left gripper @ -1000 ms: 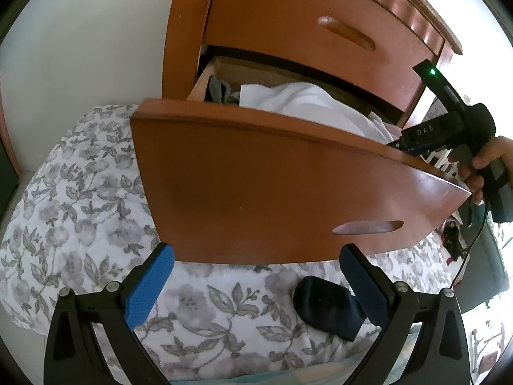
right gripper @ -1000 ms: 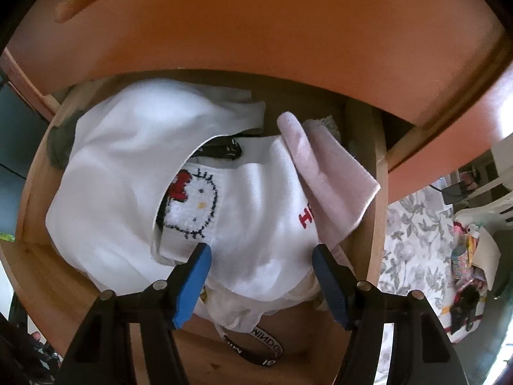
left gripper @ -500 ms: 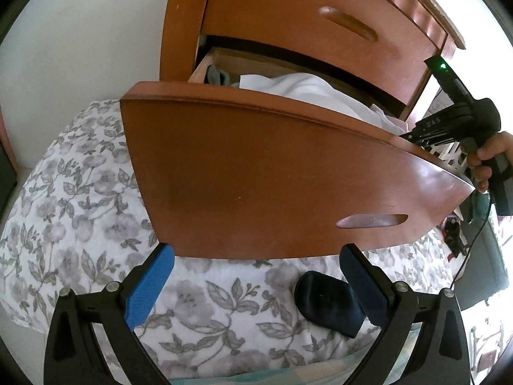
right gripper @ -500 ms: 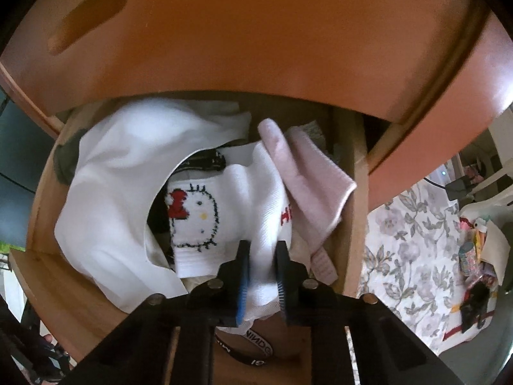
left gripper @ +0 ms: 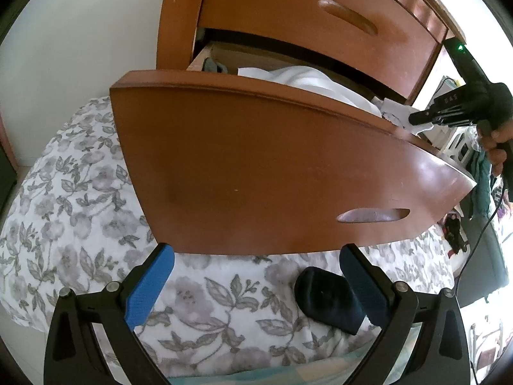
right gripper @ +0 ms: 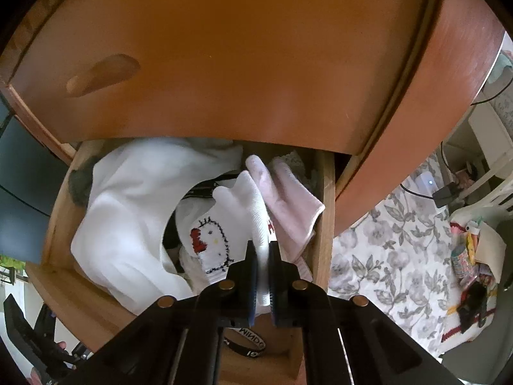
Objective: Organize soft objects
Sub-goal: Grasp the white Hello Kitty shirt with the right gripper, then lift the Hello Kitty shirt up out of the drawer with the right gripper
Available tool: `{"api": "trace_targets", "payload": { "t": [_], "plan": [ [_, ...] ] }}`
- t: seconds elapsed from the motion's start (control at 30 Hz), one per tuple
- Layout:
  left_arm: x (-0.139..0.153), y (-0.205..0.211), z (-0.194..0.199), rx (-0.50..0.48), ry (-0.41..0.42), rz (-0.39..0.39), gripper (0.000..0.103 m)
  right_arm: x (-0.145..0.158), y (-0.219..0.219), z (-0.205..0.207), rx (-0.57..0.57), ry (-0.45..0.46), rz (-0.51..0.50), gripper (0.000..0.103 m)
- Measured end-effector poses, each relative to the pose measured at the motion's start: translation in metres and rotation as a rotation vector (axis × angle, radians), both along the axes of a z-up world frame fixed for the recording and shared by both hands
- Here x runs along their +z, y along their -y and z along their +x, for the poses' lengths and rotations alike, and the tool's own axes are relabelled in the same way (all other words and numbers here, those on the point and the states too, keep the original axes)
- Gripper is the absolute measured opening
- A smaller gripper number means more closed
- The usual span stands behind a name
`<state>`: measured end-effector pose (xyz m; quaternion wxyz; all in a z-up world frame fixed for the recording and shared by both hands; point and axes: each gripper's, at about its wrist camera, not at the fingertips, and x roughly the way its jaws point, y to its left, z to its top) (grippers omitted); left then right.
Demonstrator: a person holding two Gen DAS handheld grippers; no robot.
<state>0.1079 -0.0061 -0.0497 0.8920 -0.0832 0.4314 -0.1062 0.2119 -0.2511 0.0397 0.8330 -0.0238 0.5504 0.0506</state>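
Note:
In the right wrist view my right gripper [right gripper: 262, 256] is shut on a fold of a white sock with a cat face [right gripper: 221, 224], lifting it from the open wooden drawer [right gripper: 323, 199]. White cloth [right gripper: 128, 205] and a pink sock [right gripper: 288, 199] lie beside it in the drawer. In the left wrist view my left gripper [left gripper: 256, 266] stands open over the flowered bedcover [left gripper: 80, 192], below the drawer front [left gripper: 272, 176]. A dark rolled sock [left gripper: 327, 298] lies by its right finger. The right gripper [left gripper: 416, 117] shows at the drawer's right end with white fabric at its tip.
A closed upper drawer [left gripper: 320, 29] sits above the open one. A black strap with white letters [right gripper: 247, 343] lies at the drawer's near edge. Clutter and a white plastic chair [right gripper: 487, 186] stand beyond the bed on the right.
The right gripper's jaws closed on the cat-face sock and rose, pulling a fold of it up. The left gripper stayed open and in place.

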Motion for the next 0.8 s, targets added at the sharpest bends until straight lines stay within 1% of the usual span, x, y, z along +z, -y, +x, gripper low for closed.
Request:
{"api": "trace_targets", "payload": {
  "t": [0.2, 0.3, 0.53, 0.8],
  "plan": [
    [0.002, 0.001, 0.000, 0.005, -0.007, 0.016, 0.102, 0.014, -0.007, -0.013, 0.003, 0.045, 0.021, 0.006],
    [0.004, 0.002, -0.001, 0.009, -0.009, 0.029, 0.102, 0.032, -0.009, -0.025, 0.018, 0.089, 0.035, 0.006],
    [0.016, 0.004, -0.007, 0.012, 0.002, 0.049, 0.102, 0.069, -0.020, -0.054, 0.044, 0.162, 0.067, 0.006],
    [0.030, 0.006, -0.019, 0.013, 0.011, 0.074, 0.102, 0.099, -0.027, -0.084, 0.061, 0.226, 0.098, 0.006]
  ]
}}
